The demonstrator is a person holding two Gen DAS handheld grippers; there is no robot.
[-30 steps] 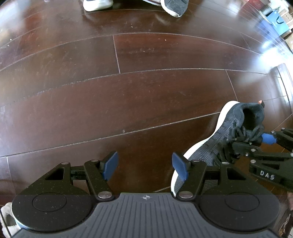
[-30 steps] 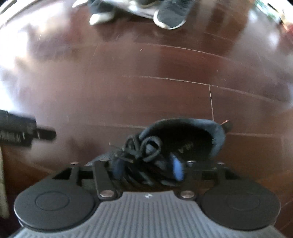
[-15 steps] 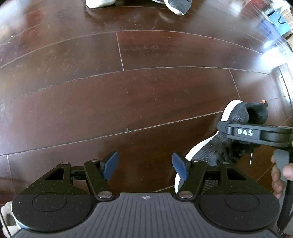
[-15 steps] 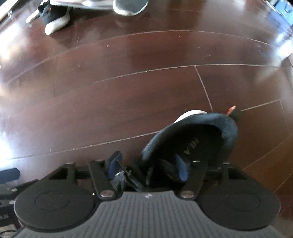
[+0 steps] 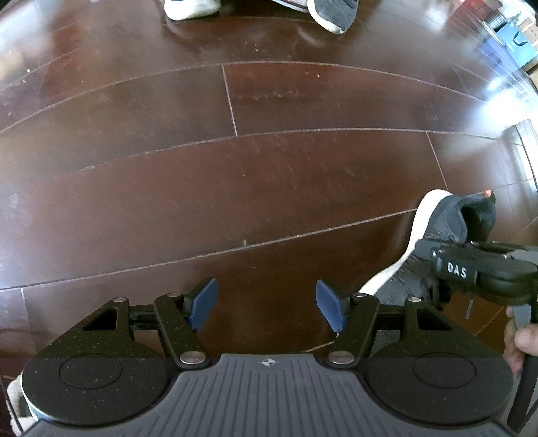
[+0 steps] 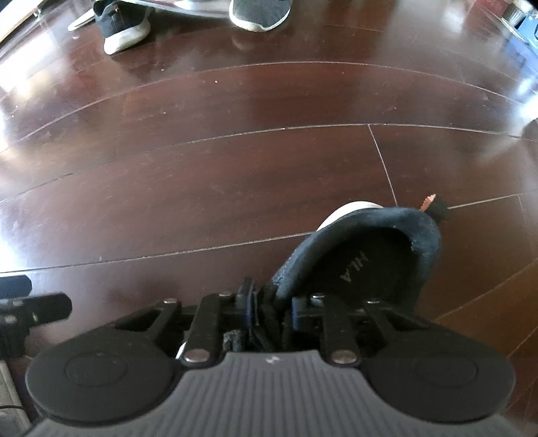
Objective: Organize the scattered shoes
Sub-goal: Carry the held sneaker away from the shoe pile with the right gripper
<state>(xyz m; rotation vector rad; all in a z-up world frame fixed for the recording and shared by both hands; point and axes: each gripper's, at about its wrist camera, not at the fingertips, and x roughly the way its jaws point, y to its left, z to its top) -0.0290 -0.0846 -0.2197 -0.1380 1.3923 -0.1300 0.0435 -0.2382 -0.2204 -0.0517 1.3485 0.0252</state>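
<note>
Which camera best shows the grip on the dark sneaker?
The right wrist view: the right gripper is shut on the dark sneaker at its tongue and laces. The left wrist view shows only its side and white sole, partly hidden.

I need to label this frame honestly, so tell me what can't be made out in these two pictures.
- Toe of the dark sneaker: left wrist view, hidden behind both grippers' bodies.
- Right gripper pads: right wrist view, buried in laces and collar.
- Shoes by the top edge, such as the gray shoe: cut off by the frame.
- Insole lettering: only partly legible.
- White object: bottom left, mostly hidden.
</note>
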